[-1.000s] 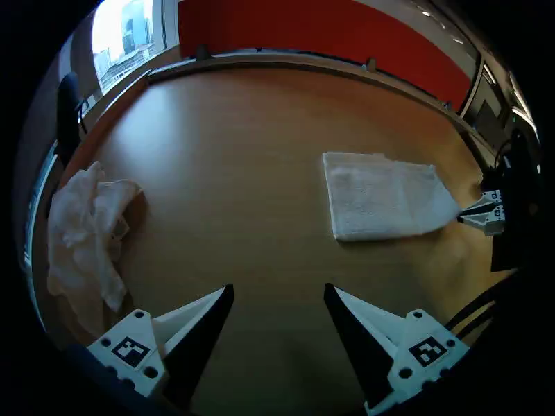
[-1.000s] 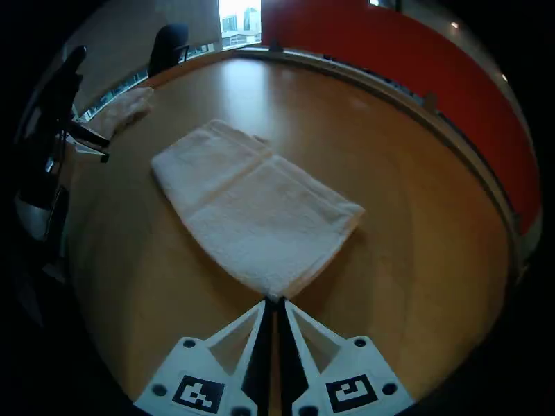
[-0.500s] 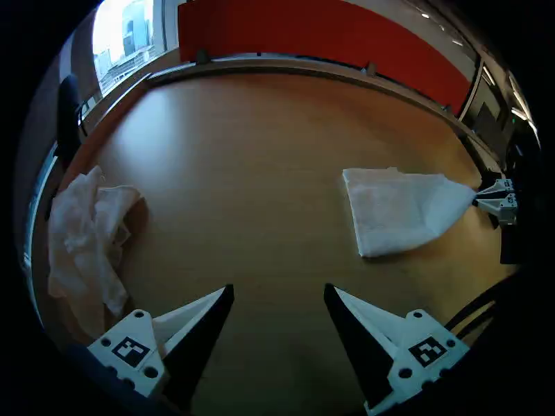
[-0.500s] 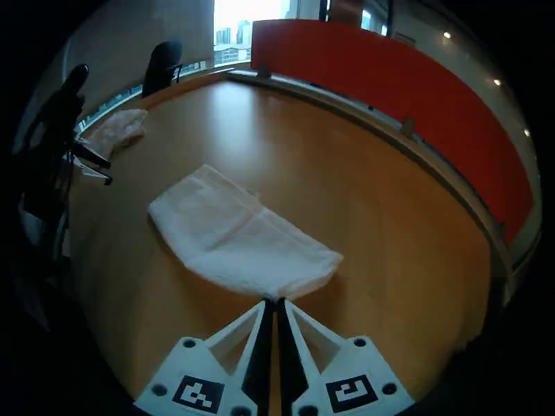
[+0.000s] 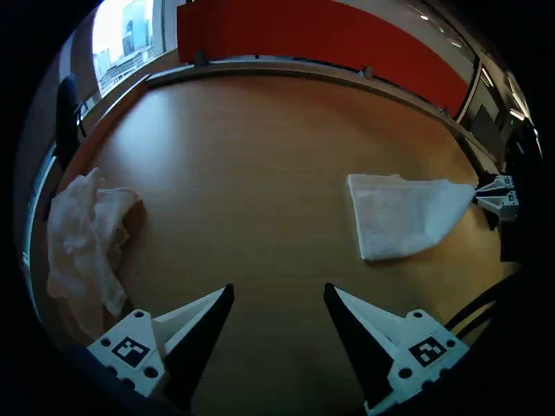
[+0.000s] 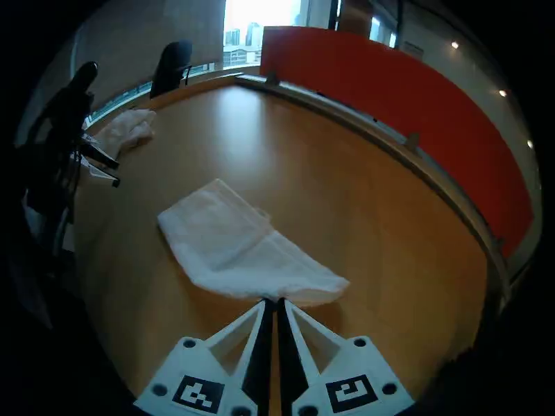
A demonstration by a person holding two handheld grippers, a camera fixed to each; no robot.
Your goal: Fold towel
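right gripper (image 6: pixel 277 302): fingers pressed together on the towel's (image 6: pixel 232 246) near corner. Corner is raised a little, the rest lies flat mid-bench (image 6: pixel 388 229). left gripper (image 5: pixel 277 295): fingers wide, holding nothing, over bare bench, well apart from the towel.

Step as I read it: carry the held corner over to the far edge for another fold.
- Lift just enough for the flap to clear, then go low and straight across so the bottom layer doesn't drag or skew.
- A one-corner pull will likely give a diagonal fold, since the near edge tapers to the pinch.
- Better: bring left in on the other near corner, or pin the far side, and move both together.
- Land corner on corner, release, then smooth.

Unclear:
- The fingers hide the nip, so I can't tell how much fabric or how many layers are caught.
- Towel's layer count is unknown. A step line crosses its middle.
- The crumpled cloth (image 5: pixel 87 243) at the bench edge may be another towel, can't confirm.
- In the left gripper view the area behind the right gripper is too dark to read.
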